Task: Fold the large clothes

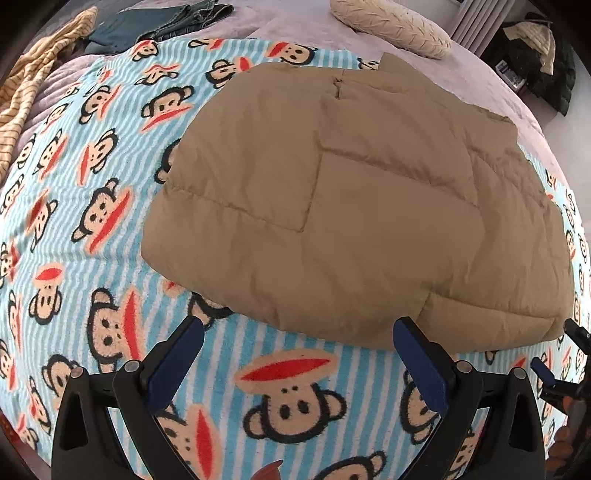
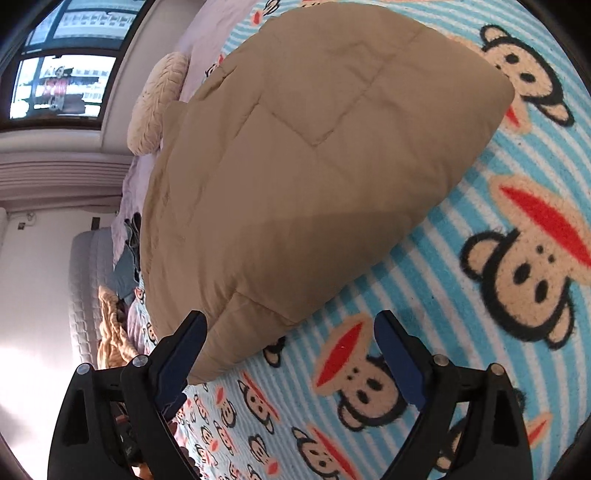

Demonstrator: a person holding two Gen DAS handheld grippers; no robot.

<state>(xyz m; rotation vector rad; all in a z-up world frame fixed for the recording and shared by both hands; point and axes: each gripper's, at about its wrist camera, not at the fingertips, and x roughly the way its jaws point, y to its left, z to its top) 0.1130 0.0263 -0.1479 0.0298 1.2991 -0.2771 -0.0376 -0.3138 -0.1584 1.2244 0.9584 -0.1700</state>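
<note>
A tan quilted puffer garment (image 1: 351, 206) lies folded flat on a blue striped monkey-print blanket (image 1: 92, 229). My left gripper (image 1: 299, 328) is open and empty, just in front of the garment's near edge. My right gripper (image 2: 291, 321) is open and empty at the garment's (image 2: 295, 166) near corner, its left finger (image 2: 184, 350) beside the fabric edge. The other gripper's tip shows at the right edge of the left wrist view (image 1: 576, 336).
A cream pillow (image 1: 391, 26) lies at the far side of the bed. Dark jeans (image 1: 159, 22) and a yellow striped cloth (image 1: 26, 85) lie at the far left. Dark clothes (image 1: 543, 62) are piled beyond the bed's right side. A window (image 2: 62, 62) and wall are left.
</note>
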